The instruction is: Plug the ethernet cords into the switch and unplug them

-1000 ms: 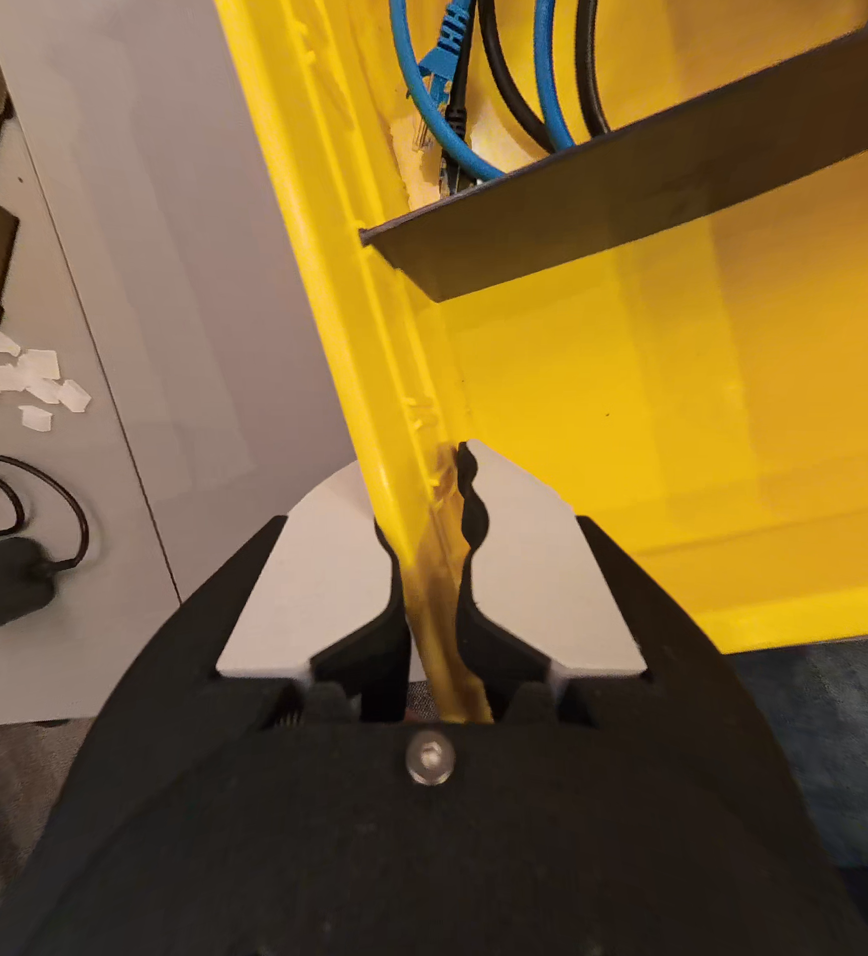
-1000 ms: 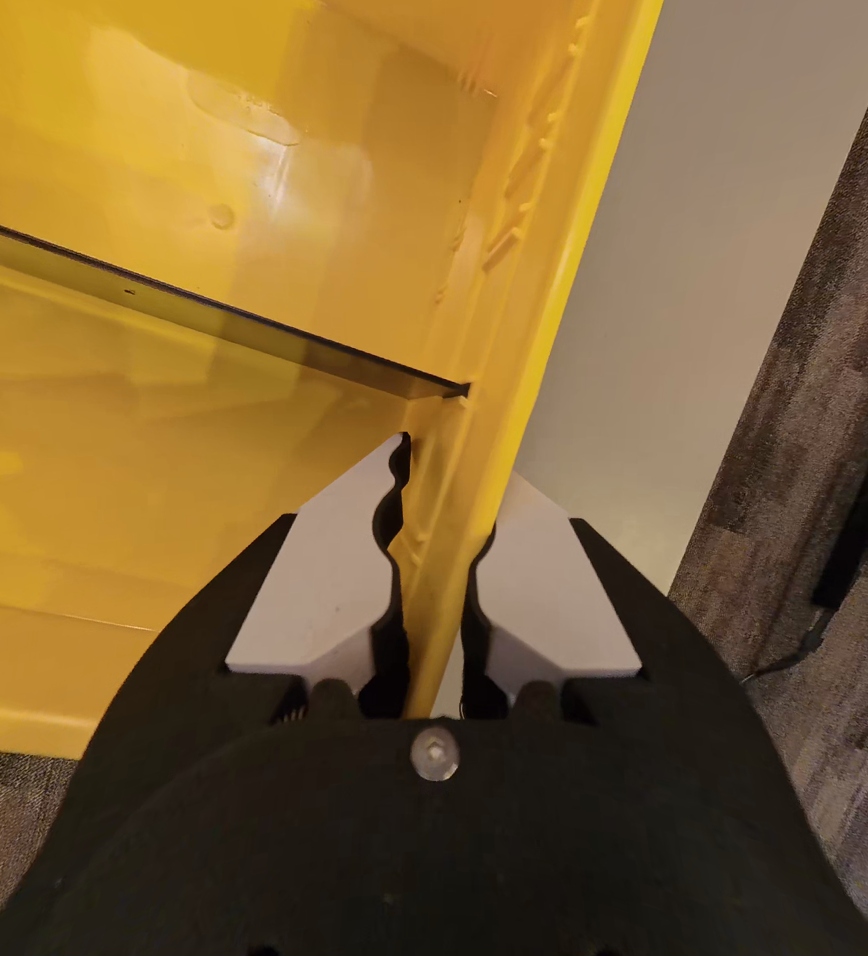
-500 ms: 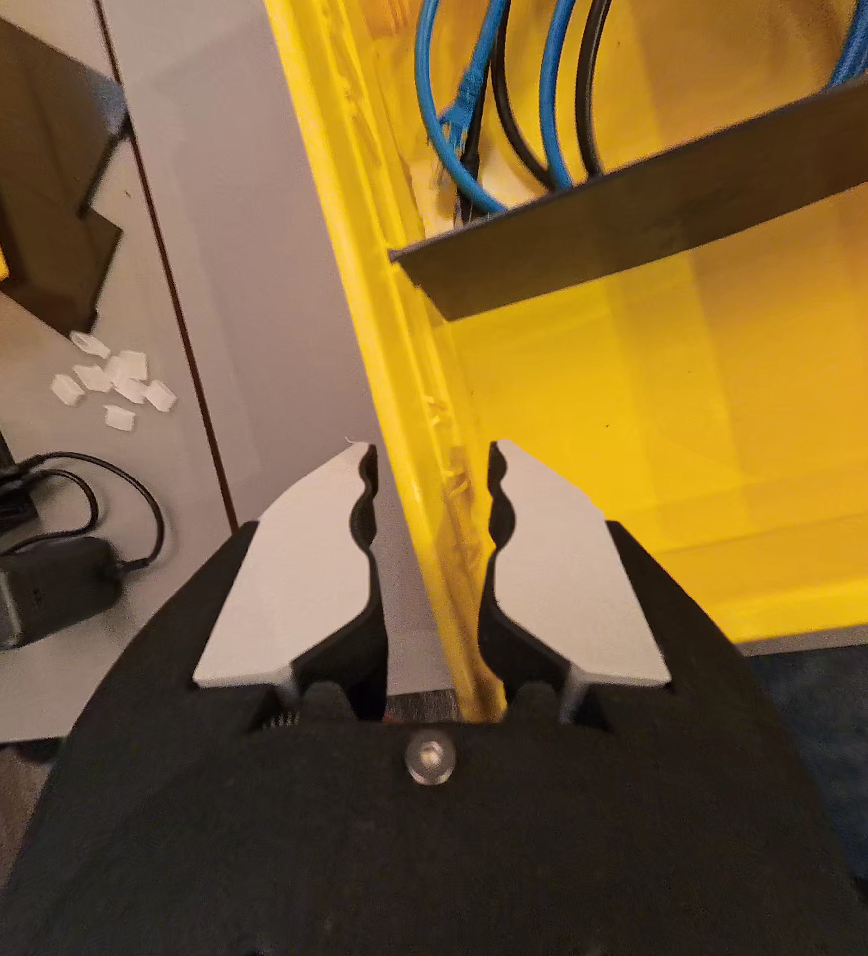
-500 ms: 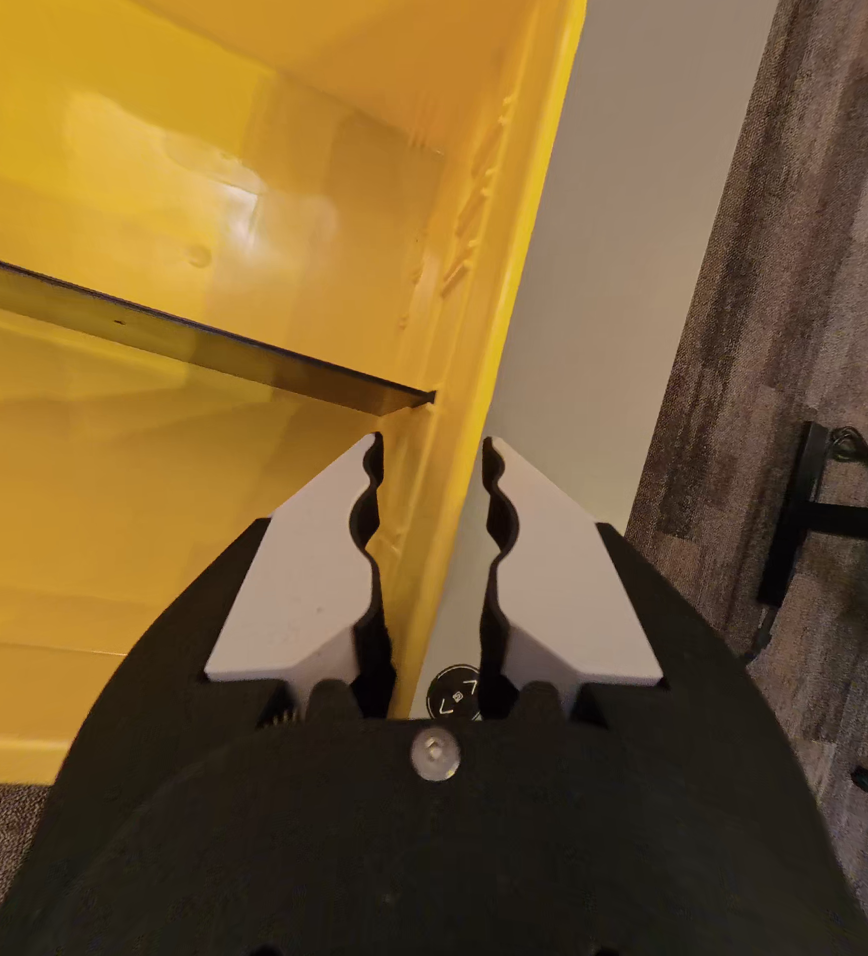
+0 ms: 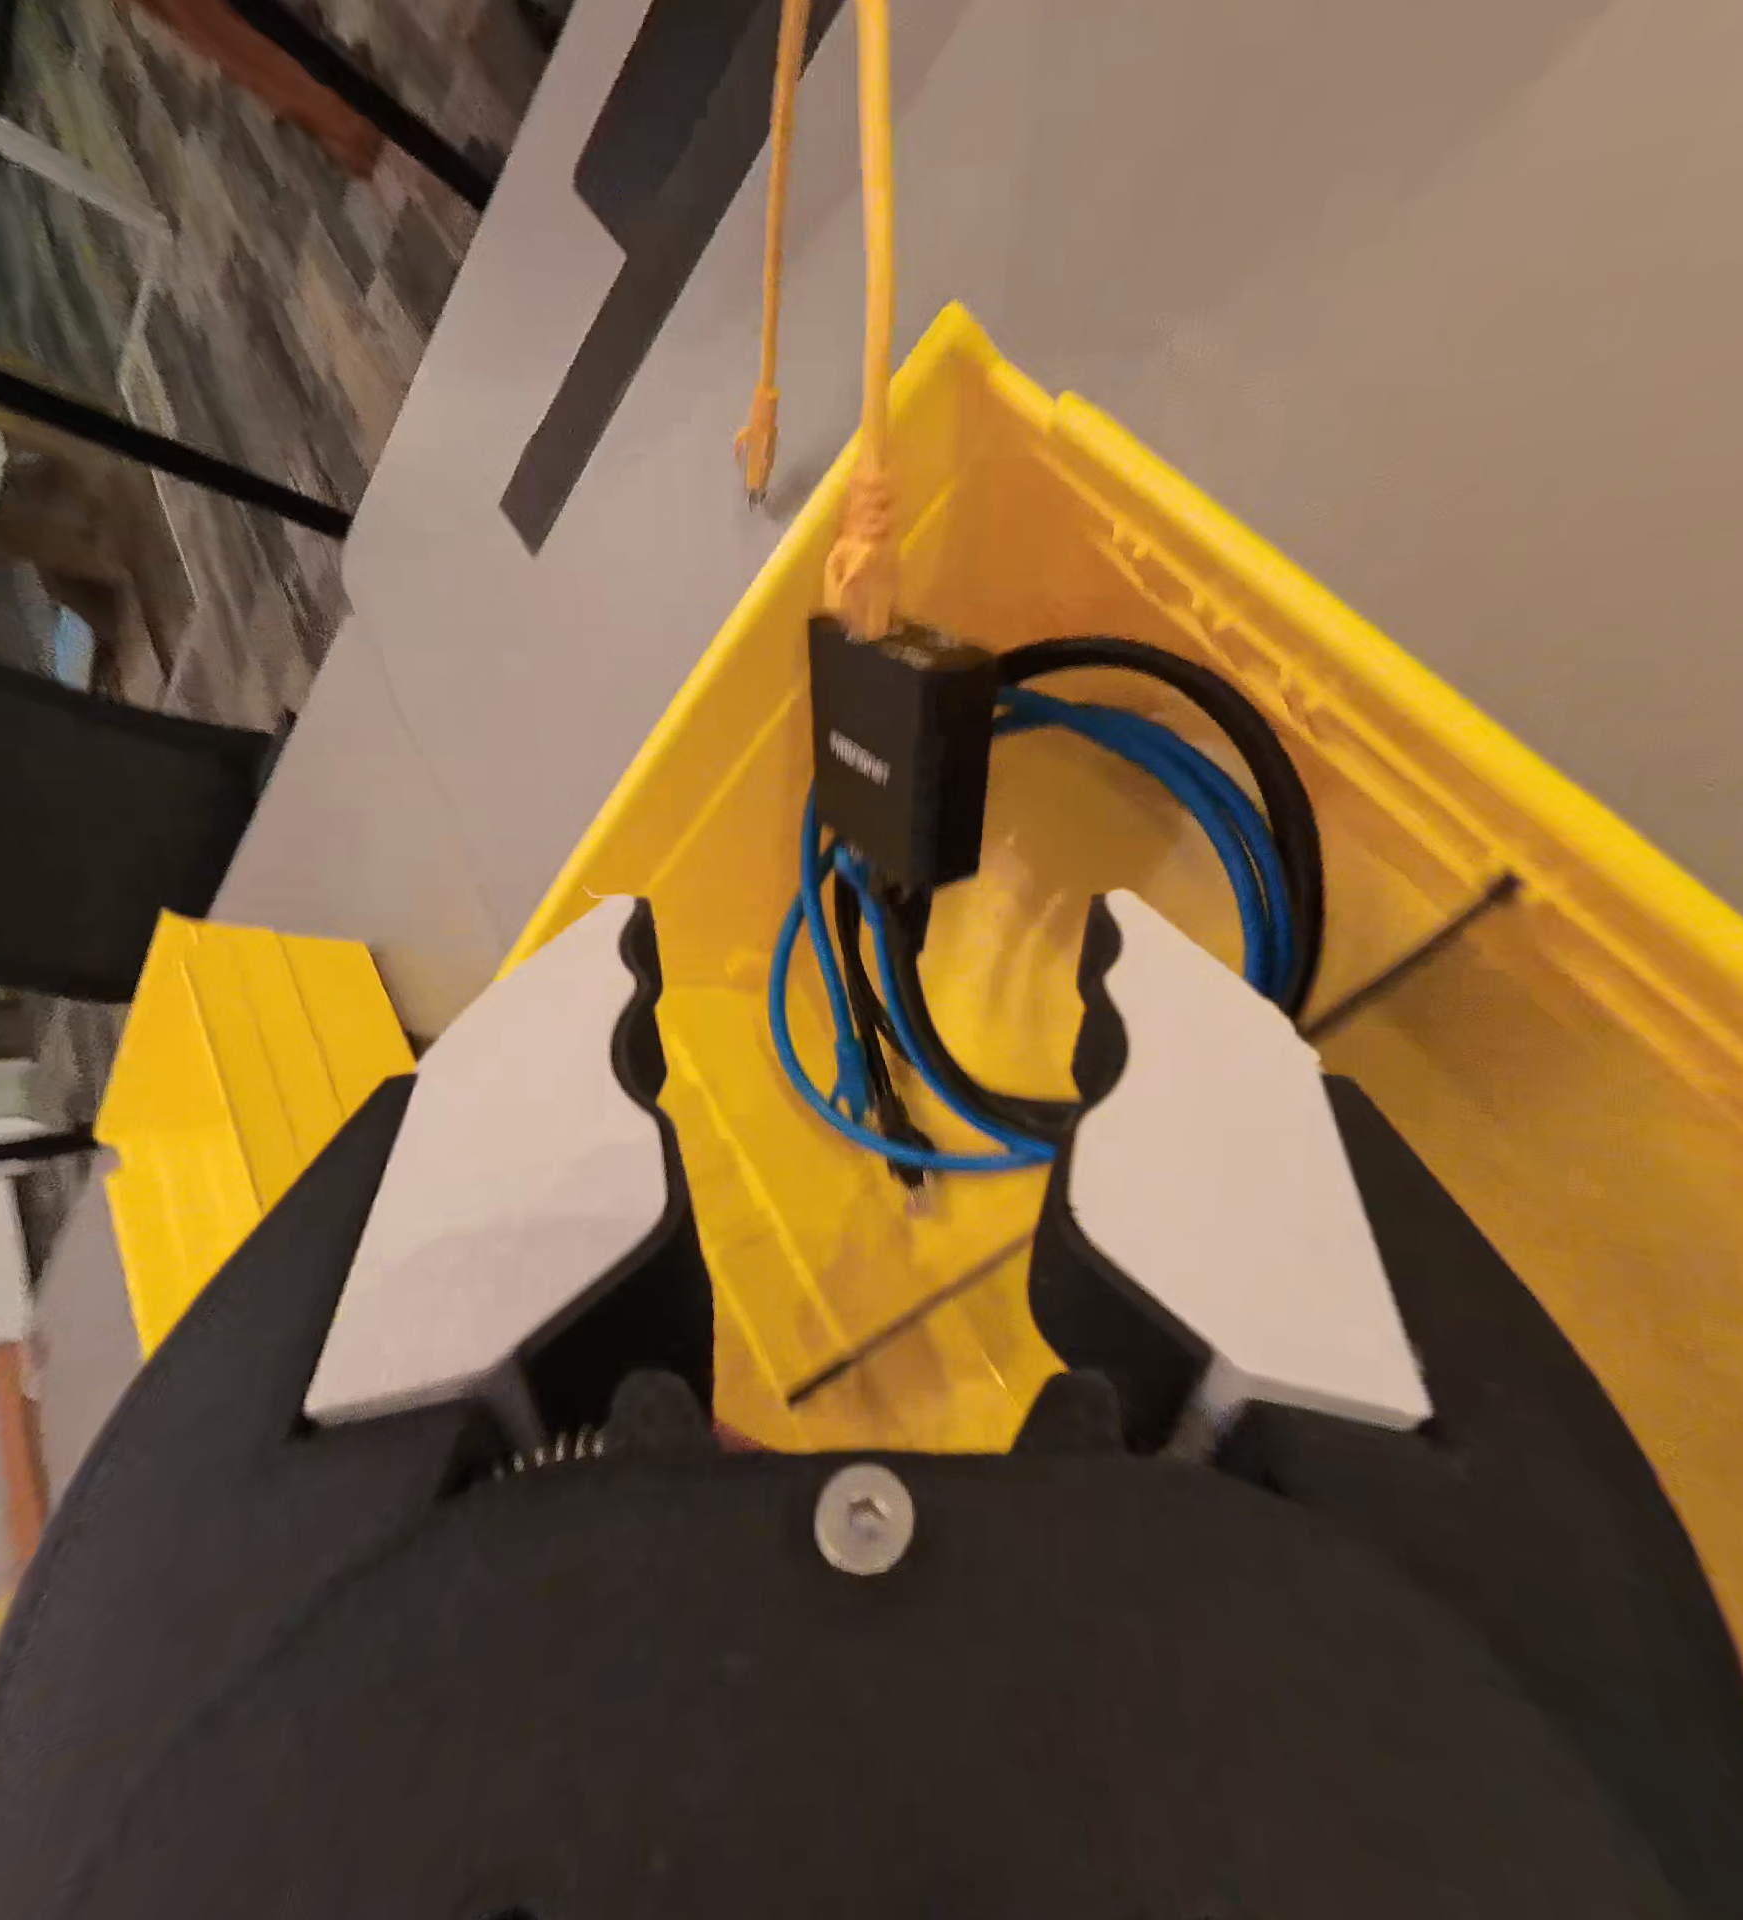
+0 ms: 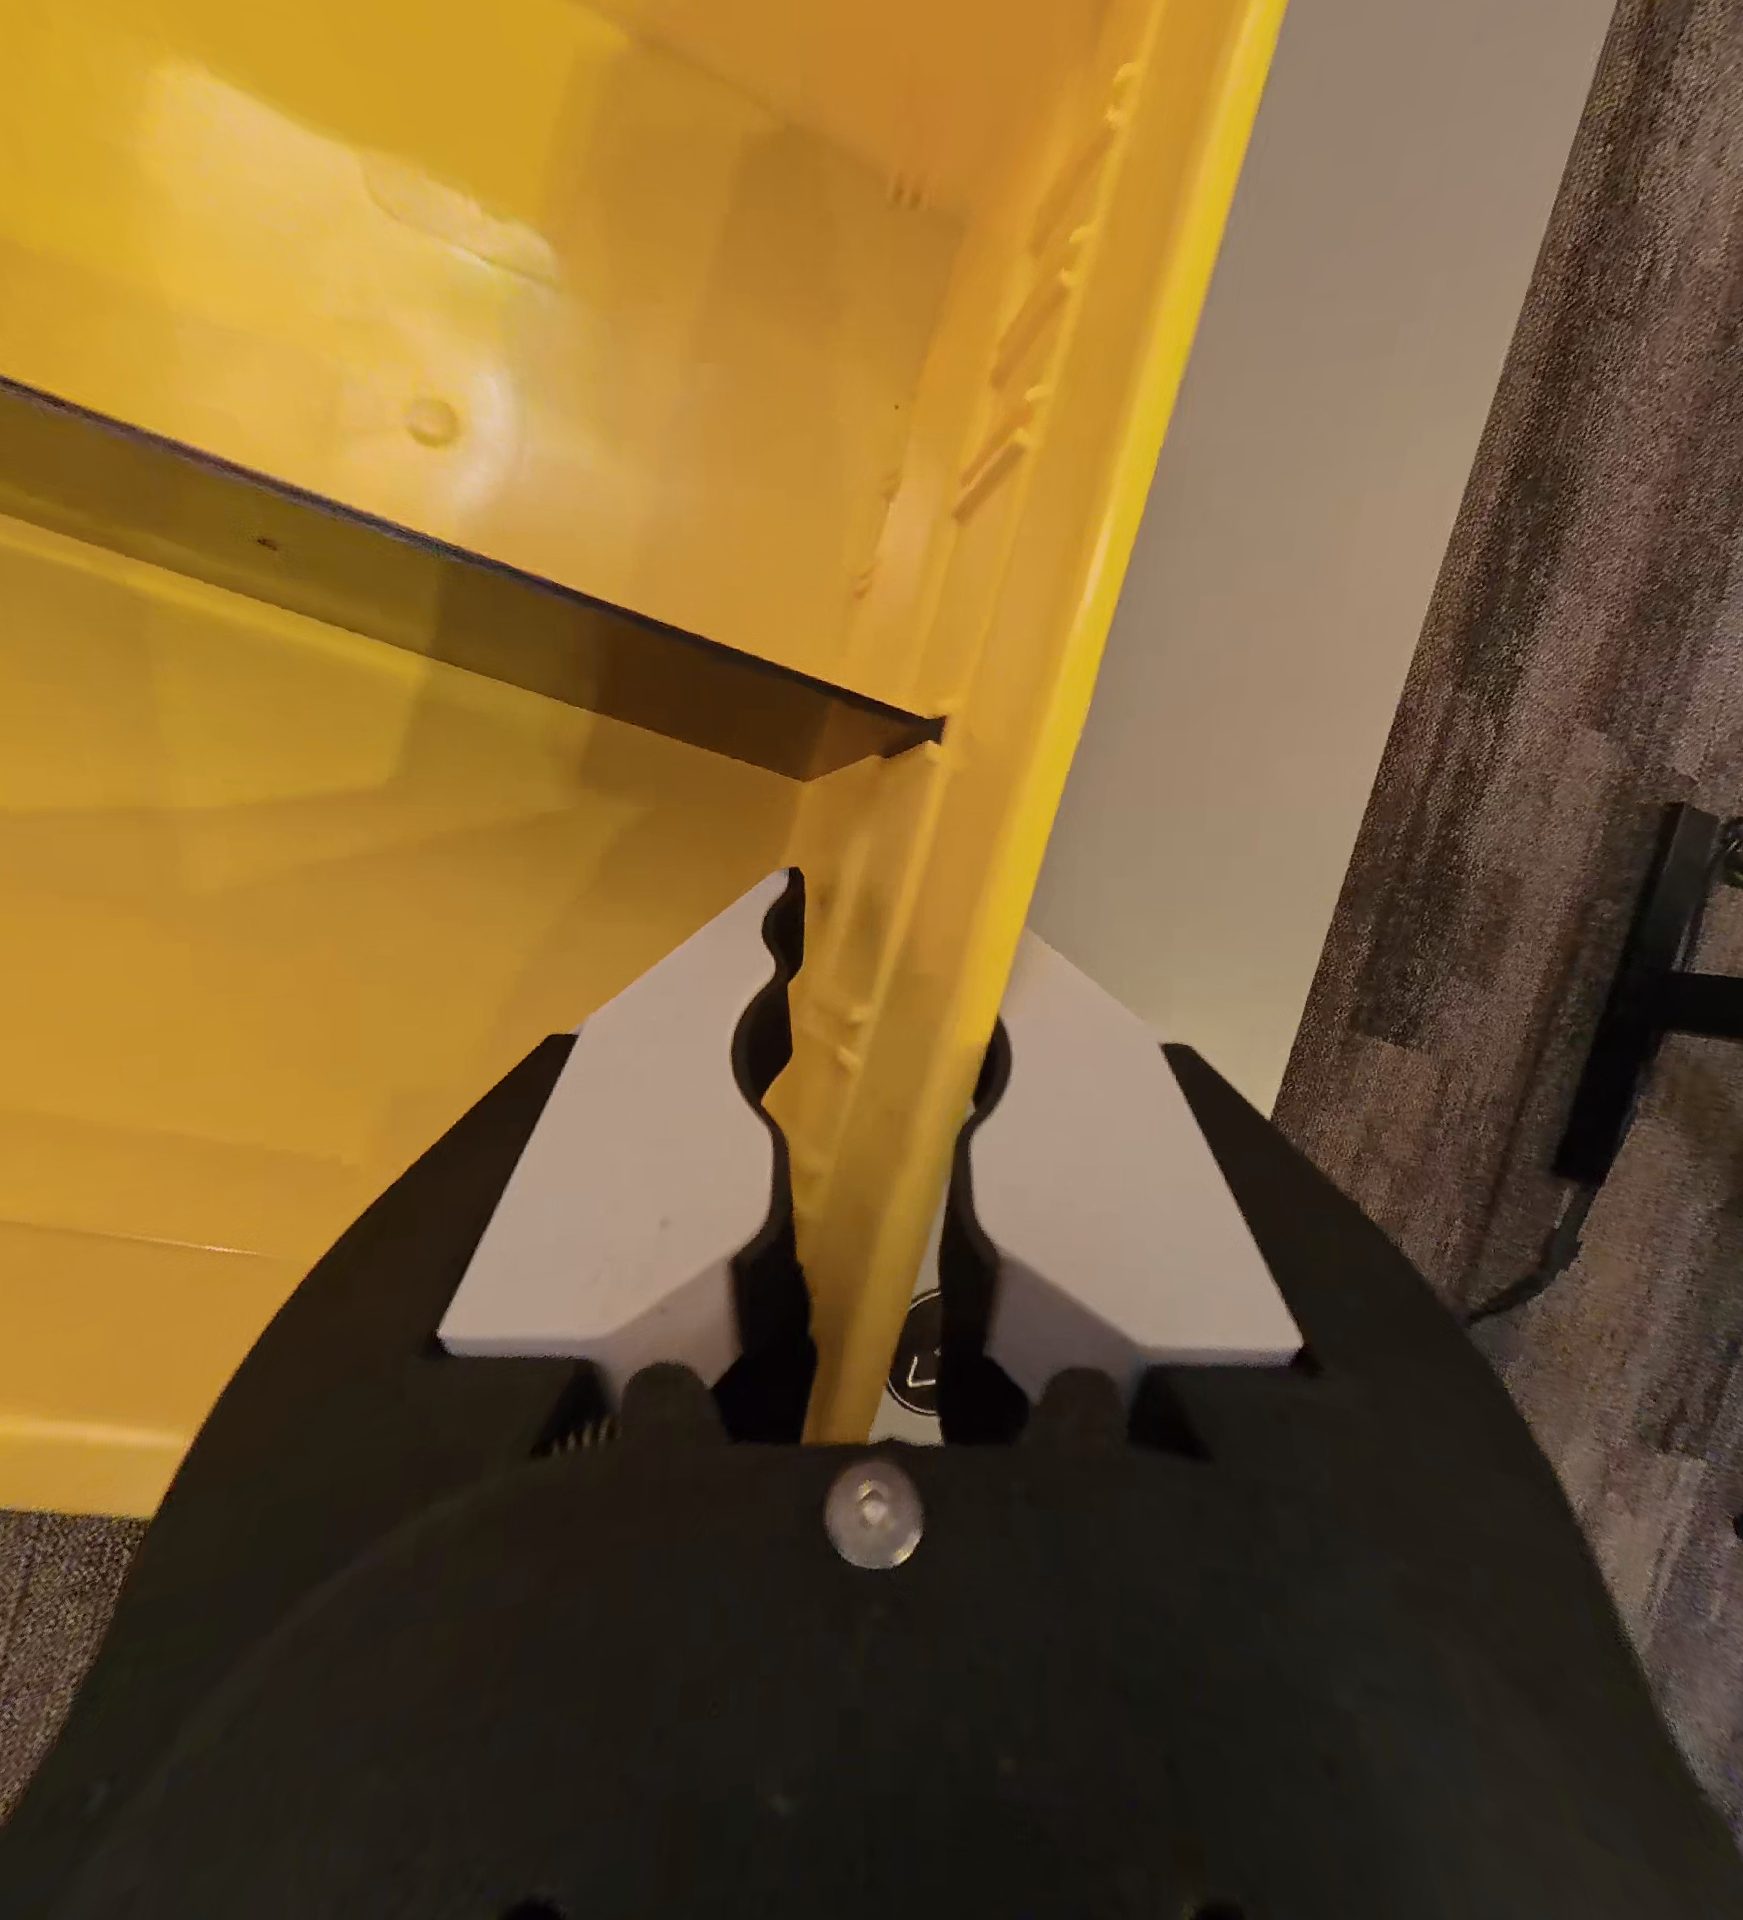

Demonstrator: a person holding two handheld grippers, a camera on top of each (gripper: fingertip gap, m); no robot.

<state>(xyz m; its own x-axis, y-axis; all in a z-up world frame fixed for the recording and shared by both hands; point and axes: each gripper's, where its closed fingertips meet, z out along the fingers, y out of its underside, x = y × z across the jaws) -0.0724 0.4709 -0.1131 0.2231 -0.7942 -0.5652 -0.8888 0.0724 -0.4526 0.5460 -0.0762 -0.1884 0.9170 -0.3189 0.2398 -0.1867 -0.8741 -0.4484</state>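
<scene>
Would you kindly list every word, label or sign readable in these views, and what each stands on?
White lettering on the small black switch box in the yellow plastic bin: too blurred to read.
Round black sticker on the white tabletop, beside the right gripper: mostly hidden, unreadable.
No other writing visible.

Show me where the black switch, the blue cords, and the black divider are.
switch (image 5: 896, 769), left wrist view, its dark side face.
blue cords (image 5: 1222, 821), left wrist view, the coil's outer loop.
black divider (image 6: 493, 613), right wrist view, its top edge.
</scene>
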